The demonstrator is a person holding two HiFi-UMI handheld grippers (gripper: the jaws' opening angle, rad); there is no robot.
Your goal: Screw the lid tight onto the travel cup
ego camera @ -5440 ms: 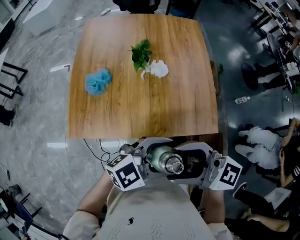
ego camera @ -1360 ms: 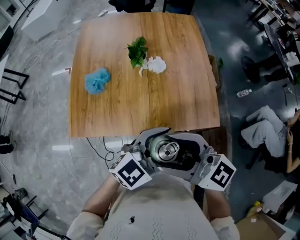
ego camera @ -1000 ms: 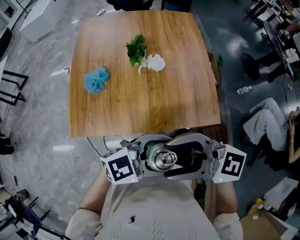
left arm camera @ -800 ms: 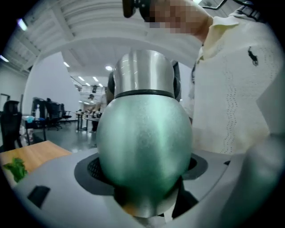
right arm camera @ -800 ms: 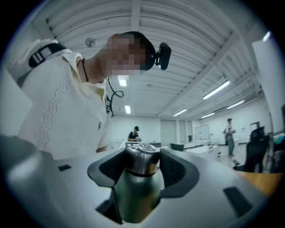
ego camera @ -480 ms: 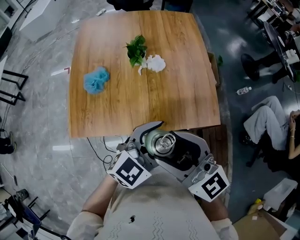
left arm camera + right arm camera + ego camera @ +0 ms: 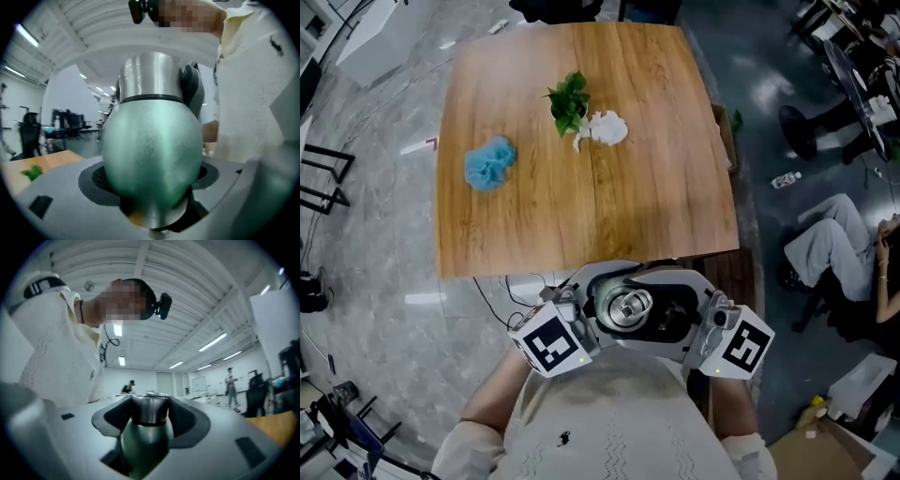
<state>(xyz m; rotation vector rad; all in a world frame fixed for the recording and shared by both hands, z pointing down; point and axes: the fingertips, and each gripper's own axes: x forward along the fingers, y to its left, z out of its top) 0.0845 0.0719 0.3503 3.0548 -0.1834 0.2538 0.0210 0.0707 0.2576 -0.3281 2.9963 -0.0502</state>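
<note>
Green-bodied, the travel cup (image 7: 600, 302) is held before the person's chest, clamped by the left gripper (image 7: 152, 180). Its steel lid (image 7: 149, 409) is hugged by the right gripper's (image 7: 147, 427) jaws, which have just been opened slightly.

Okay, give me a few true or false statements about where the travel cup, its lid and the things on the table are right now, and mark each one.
1. The green metal travel cup stands on the wooden table. False: it is held in the air off the table's near edge, close to the person's chest.
2. The left gripper has its fingers closed on the cup's green body. True.
3. The silver lid lies on the table. False: it sits on the cup's mouth.
4. A fluffy blue ball lies on the table to the left of the green leafy sprig. True.
</note>
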